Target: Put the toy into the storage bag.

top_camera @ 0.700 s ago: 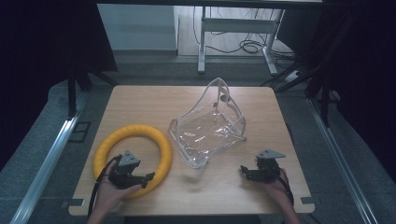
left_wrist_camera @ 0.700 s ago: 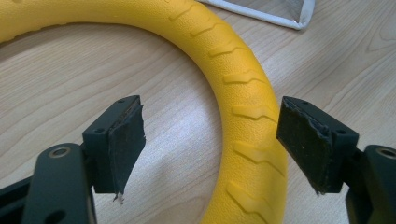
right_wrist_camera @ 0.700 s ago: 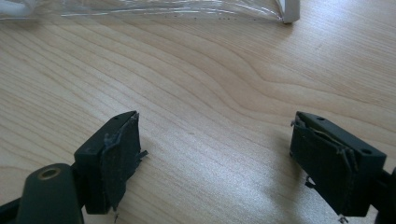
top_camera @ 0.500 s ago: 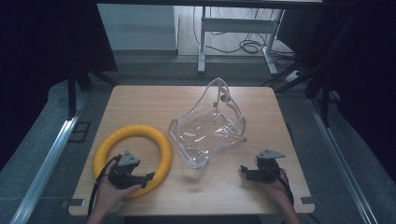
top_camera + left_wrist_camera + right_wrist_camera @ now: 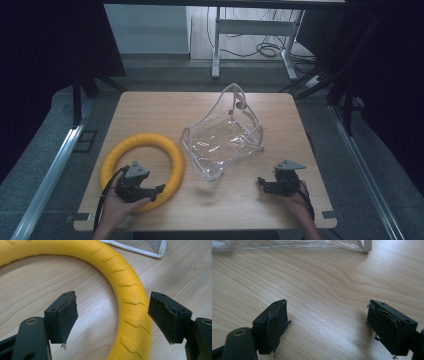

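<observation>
A yellow ridged ring [image 5: 142, 162] lies flat on the left half of the wooden table [image 5: 165, 112]. My left gripper [image 5: 159, 189] sits over the ring's near rim, open; in the left gripper view the ring's band [image 5: 130, 292] passes between the two jaws, untouched. A clear plastic bag [image 5: 225, 134] with a white edge stands slumped in the table's middle. My right gripper [image 5: 260, 181] rests open at the front right, over bare wood, with the bag's lower edge [image 5: 312, 245] beyond its jaws.
A metal rail [image 5: 47, 175] runs along the left of the table. Behind the table stand a white desk frame [image 5: 250, 30] and cables [image 5: 267, 50] on the floor. Bare wood stretches between the two grippers.
</observation>
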Available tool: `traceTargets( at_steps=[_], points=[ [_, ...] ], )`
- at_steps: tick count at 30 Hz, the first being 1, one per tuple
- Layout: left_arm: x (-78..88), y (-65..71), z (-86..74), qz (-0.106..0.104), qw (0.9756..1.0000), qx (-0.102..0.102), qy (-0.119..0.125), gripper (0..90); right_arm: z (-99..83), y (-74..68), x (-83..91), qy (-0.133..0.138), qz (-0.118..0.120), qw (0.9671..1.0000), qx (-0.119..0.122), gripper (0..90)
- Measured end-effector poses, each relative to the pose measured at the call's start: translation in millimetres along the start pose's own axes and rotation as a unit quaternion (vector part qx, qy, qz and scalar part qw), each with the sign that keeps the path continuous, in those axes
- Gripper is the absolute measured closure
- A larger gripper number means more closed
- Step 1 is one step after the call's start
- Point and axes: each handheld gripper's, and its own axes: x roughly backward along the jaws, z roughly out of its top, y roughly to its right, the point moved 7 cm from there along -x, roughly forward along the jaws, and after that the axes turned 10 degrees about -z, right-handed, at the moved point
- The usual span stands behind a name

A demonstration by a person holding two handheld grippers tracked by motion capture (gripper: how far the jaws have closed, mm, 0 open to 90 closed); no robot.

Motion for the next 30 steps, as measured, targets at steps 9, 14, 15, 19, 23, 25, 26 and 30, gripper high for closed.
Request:
traceTargets(
  at_steps=[9, 14, 15, 19, 23, 25, 26, 30],
  points=[
    [29.0, 17.9, 30.2, 0.001, 0.999, -0.037, 0.024, 23.5, -0.1, 0.9, 0.2, -0.001, -0.005, 1.0, -0.004, 18.2],
    [19.3, 16.9, 36.2, -0.027, 0.9989, -0.027, -0.026, 24.6, -0.1, 1.0, 0.2, 0.0, -0.005, 1.0, -0.004, 18.3],
    [17.0, 16.7, 36.5, -0.031, 0.9986, -0.025, -0.034, 24.7, -0.1, 1.0, 0.3, -0.001, -0.005, 1.0, -0.005, 18.3],
    [6.9, 17.3, 40.0, -0.048, 0.996, -0.023, -0.072, 26.8, -0.1, 1.0, 0.3, -0.001, -0.005, 1.0, -0.005, 18.4],
    [-6.6, 17.3, 37.6, -0.053, 0.9922, -0.022, -0.11, 28.6, -0.1, 1.0, 0.3, -0.001, -0.006, 1.0, -0.005, 18.6],
    [-10.7, 16.7, 36.2, -0.052, 0.9908, -0.022, -0.123, 29.3, -0.1, 1.2, 0.3, -0.001, -0.007, 1.0, -0.006, 18.6],
    [-14.6, 16.1, 34.8, -0.052, 0.9893, -0.022, -0.135, 29.3, -0.1, 1.2, 0.3, -0.001, -0.007, 1.0, -0.006, 18.6],
    [-31.0, 15.9, 30.2, -0.058, 0.9814, -0.024, -0.182, 30.9, -0.1, 1.7, 0.2, 0.0, -0.008, 0.9999, -0.006, 18.8]
  ],
)
